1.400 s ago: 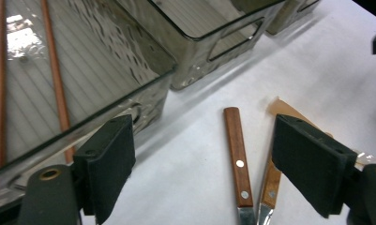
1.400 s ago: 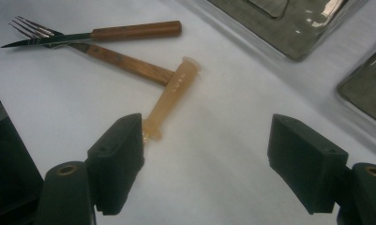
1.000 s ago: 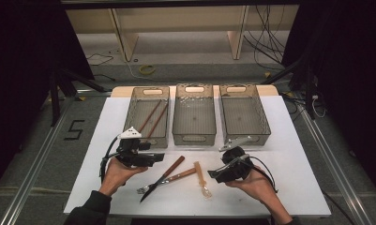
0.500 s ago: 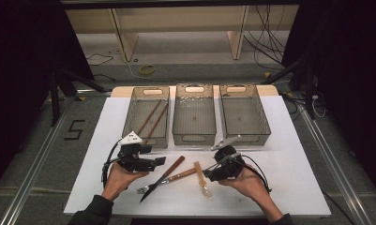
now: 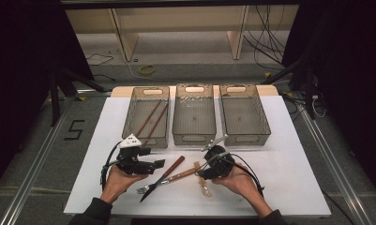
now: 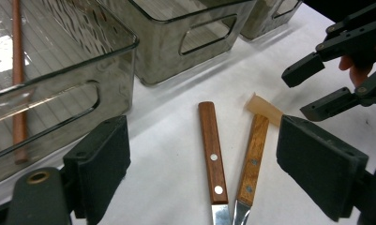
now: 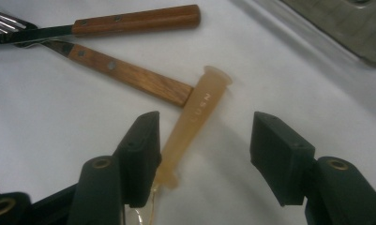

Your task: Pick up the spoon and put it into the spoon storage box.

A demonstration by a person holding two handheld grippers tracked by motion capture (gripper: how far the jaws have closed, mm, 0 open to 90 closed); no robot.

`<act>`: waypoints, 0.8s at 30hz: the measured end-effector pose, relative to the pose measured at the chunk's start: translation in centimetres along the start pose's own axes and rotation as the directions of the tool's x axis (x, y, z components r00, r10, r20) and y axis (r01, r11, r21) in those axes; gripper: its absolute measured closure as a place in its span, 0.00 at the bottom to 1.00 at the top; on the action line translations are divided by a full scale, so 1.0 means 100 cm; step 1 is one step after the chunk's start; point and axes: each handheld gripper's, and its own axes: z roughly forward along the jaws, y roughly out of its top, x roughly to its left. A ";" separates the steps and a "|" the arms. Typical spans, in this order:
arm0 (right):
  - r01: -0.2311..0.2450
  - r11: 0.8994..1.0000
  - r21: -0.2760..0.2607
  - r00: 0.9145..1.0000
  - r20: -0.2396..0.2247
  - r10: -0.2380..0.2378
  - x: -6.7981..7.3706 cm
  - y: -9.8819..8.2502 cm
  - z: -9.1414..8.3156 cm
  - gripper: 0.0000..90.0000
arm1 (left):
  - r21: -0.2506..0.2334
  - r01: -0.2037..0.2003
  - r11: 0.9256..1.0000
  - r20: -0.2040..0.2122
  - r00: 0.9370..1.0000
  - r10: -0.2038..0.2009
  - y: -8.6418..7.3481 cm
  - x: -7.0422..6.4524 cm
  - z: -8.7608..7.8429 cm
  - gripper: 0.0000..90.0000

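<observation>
Over the translucent spoon handle (image 7: 195,117), the right tool (image 7: 204,150) has been closing, jaws apart, not gripping.

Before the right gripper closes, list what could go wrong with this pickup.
1. The translucent plastic handle lies beside one pad of the right gripper, off centre between jaws that have just been closing, so they may pinch only its edge and let it slip.
2. Its top end touches the wooden fork handle, which could be dragged along.
3. The knife crosses the fork and may shift too.
</observation>
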 end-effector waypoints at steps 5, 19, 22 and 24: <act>0.006 0.999 0.036 1.000 0.001 -0.006 0.005 0.003 0.008 0.53 | 0.001 -0.013 1.000 -0.001 1.000 0.013 -0.003 -0.002 -0.002 0.19; 0.039 0.993 0.110 0.999 0.015 -0.041 0.011 0.008 0.024 0.64 | 0.003 -0.016 1.000 -0.001 1.000 0.016 -0.005 -0.002 -0.002 0.19; 0.046 0.992 0.121 0.998 0.025 -0.050 0.013 0.009 0.024 0.67 | 0.003 -0.019 1.000 -0.001 1.000 0.019 -0.005 -0.003 -0.003 0.19; 0.052 0.991 0.126 0.998 0.033 -0.056 0.014 0.009 0.025 0.68 | 0.002 -0.017 1.000 -0.002 1.000 0.017 -0.005 -0.003 -0.003 0.19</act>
